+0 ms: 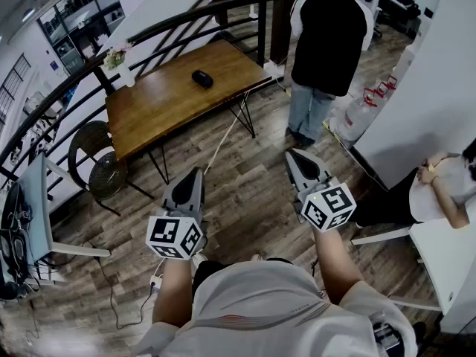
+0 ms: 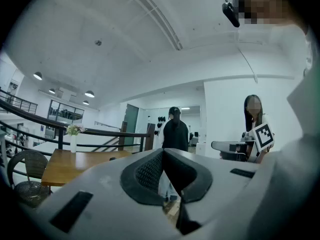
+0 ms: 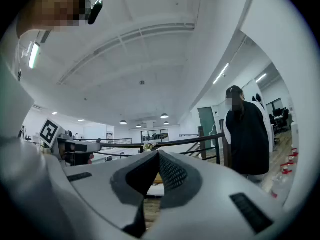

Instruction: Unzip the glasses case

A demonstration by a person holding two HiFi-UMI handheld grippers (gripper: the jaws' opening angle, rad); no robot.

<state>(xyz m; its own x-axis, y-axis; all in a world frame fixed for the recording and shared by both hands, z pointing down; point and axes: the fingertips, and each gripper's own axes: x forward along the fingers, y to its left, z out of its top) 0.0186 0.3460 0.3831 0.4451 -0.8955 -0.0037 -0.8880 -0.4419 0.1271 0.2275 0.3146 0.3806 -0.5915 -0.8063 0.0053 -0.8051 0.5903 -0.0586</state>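
A small dark glasses case [image 1: 201,78] lies on the wooden table [image 1: 163,103] well ahead of me, lying flat and apart from both grippers. My left gripper [image 1: 195,172] is held level above the floor, its jaws shut with nothing between them. My right gripper [image 1: 296,155] is held level beside it, also shut and empty. In the left gripper view the jaw tips [image 2: 162,151] meet, with the table [image 2: 75,163] beyond at the left. The right gripper view shows its tips [image 3: 158,154] closed the same way.
A person in a black top [image 1: 325,47] stands right of the table. A seated person [image 1: 439,188] is at a white desk on the right. A dark railing [image 1: 186,21] runs behind the table, a flower vase [image 1: 119,58] stands at its far corner, and a round chair [image 1: 100,166] is at its left end.
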